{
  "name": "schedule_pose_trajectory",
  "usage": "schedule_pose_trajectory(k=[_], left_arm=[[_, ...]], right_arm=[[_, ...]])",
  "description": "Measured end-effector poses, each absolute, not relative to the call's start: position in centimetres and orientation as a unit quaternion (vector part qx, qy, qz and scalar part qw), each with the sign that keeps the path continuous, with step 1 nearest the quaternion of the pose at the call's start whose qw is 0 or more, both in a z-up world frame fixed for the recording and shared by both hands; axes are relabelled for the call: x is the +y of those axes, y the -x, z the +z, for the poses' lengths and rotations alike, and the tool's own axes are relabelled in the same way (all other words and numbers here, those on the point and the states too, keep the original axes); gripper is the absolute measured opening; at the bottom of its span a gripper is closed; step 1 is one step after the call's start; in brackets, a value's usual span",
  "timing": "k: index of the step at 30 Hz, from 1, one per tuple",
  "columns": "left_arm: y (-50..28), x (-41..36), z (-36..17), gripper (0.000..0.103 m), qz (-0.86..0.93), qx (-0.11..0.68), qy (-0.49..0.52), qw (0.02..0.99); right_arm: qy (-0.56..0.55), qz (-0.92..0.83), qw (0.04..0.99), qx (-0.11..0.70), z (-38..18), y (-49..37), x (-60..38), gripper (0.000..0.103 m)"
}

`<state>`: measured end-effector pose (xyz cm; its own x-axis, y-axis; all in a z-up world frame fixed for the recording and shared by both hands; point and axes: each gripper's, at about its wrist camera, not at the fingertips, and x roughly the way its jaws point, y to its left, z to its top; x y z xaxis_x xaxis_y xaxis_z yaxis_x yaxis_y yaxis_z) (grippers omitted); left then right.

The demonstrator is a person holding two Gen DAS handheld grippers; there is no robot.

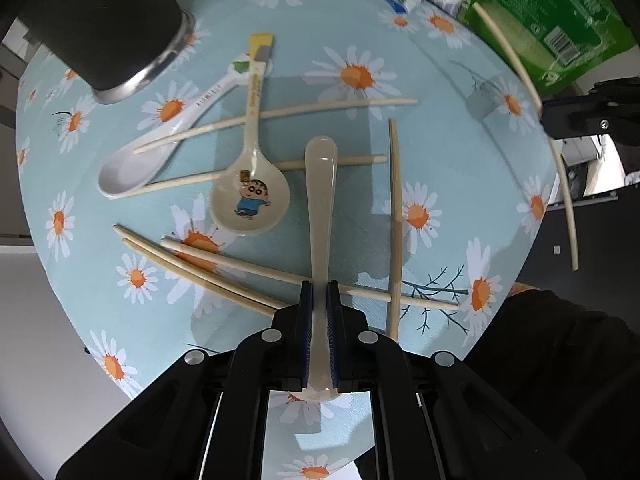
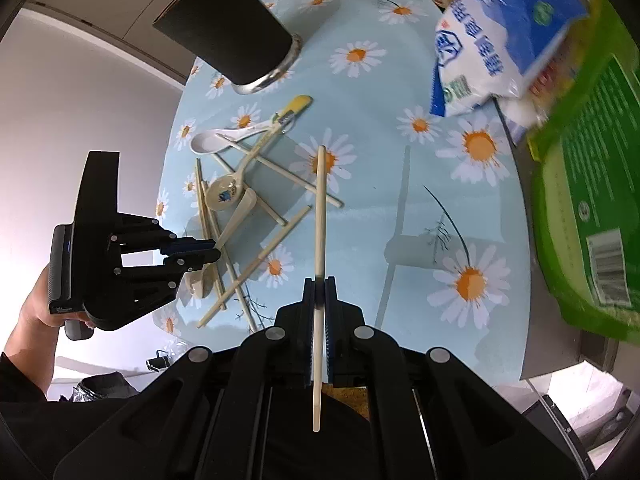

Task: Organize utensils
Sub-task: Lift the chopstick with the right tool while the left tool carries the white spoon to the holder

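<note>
The table point(image 1: 460, 184) is round and covered with a light blue cloth printed with white and orange daisies. A dark cup point(image 1: 108, 28) with a metal rim at its base stands at the far left. Near the middle lie two spoons — a white spoon point(image 1: 132, 168) and a cream spoon with a cartoon boy point(image 1: 250, 196) in its bowl — their handles crossing. Pale chopsticks point(image 1: 276, 114) lie scattered around them, some crossing each other and some passing over or under the spoons. At the far right edge rest a blue-and-white bag point(image 2: 492, 48) and a green package point(image 2: 592, 200), touching each other.
</note>
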<state>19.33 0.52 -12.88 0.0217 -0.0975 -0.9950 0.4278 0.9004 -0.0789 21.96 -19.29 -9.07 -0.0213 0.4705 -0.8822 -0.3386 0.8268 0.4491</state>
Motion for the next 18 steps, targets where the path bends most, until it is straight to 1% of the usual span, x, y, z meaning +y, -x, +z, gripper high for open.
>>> schedule_pose_trajectory(k=[11,18], left_arm=[[-17.3,5.5,-8.3,0.006,-0.173,0.634,-0.029,0.753],[-16.4,8.4,-4.8,0.006,-0.156,0.584,0.025,0.796]], right_arm=[[-0.018,0.343,0.699,0.627,-7.3,-23.2,-14.1,0.005],[0.006,0.375,0.702,0.606,-6.3,-24.5,-9.8,0.006]])
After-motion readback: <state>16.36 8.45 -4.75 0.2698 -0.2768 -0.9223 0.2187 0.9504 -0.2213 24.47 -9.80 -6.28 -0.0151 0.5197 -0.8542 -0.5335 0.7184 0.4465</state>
